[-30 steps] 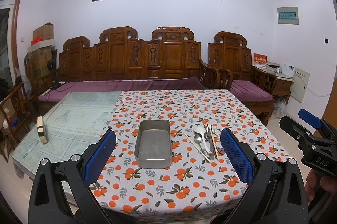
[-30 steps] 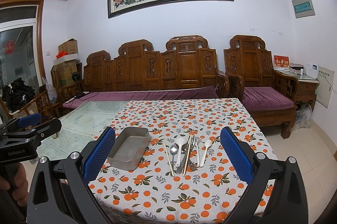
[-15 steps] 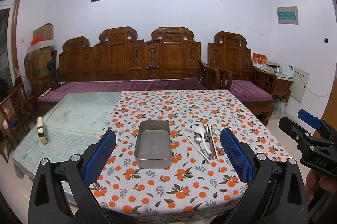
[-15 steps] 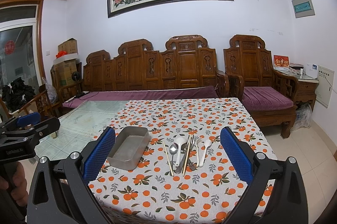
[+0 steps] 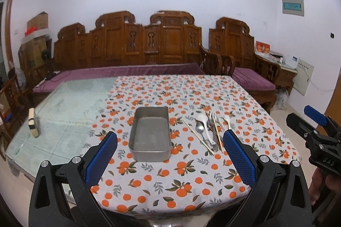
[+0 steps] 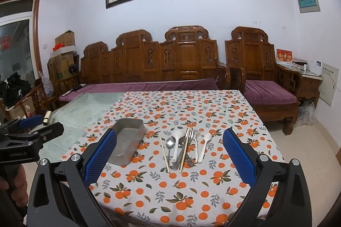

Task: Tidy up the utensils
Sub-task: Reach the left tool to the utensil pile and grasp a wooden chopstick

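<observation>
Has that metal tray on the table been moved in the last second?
No. The metal tray keeps its place on the orange-patterned tablecloth, left of the utensils; only the camera view has dipped slightly.

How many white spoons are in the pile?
2. One white spoon lies left of the fork; the other is at the pile's right edge. More may be hidden underneath.

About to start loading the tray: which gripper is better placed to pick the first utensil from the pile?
Probably the right. In its own view the utensil pile lies centred between its open fingers, while the left gripper frames the empty metal tray, with the pile off to its right. Both grippers are empty.
</observation>
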Action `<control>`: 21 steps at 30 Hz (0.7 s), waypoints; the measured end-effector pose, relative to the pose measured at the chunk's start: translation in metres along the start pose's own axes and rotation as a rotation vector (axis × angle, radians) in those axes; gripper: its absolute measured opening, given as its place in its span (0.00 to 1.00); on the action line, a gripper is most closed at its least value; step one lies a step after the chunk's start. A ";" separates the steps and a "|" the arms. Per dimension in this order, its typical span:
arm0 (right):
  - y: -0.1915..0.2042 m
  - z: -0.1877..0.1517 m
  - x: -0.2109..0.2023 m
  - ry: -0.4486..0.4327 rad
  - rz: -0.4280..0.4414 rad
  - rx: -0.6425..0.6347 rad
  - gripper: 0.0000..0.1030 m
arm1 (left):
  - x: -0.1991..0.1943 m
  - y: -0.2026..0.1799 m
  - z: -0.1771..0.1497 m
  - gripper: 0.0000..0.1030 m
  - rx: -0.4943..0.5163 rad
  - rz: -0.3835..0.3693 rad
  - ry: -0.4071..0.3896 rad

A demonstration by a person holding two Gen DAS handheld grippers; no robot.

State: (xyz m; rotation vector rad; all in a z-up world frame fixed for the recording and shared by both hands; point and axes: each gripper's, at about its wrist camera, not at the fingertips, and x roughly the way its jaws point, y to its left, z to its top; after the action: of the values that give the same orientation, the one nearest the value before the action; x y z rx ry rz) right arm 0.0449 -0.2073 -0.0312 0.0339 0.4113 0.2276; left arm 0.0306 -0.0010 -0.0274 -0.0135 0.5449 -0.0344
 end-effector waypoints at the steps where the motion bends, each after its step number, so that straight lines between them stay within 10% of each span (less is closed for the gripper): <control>1: -0.002 -0.001 0.006 0.008 -0.004 0.000 0.97 | 0.007 0.000 -0.001 0.93 0.003 -0.007 0.011; 21: -0.062 -0.005 0.116 0.110 -0.024 0.046 0.79 | 0.128 -0.014 0.002 0.93 0.050 -0.082 0.138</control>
State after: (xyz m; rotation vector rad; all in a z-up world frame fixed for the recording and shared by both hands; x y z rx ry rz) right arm 0.1592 -0.2417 -0.0865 0.0615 0.5266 0.1966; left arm 0.1406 -0.0198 -0.0916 0.0156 0.6813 -0.1300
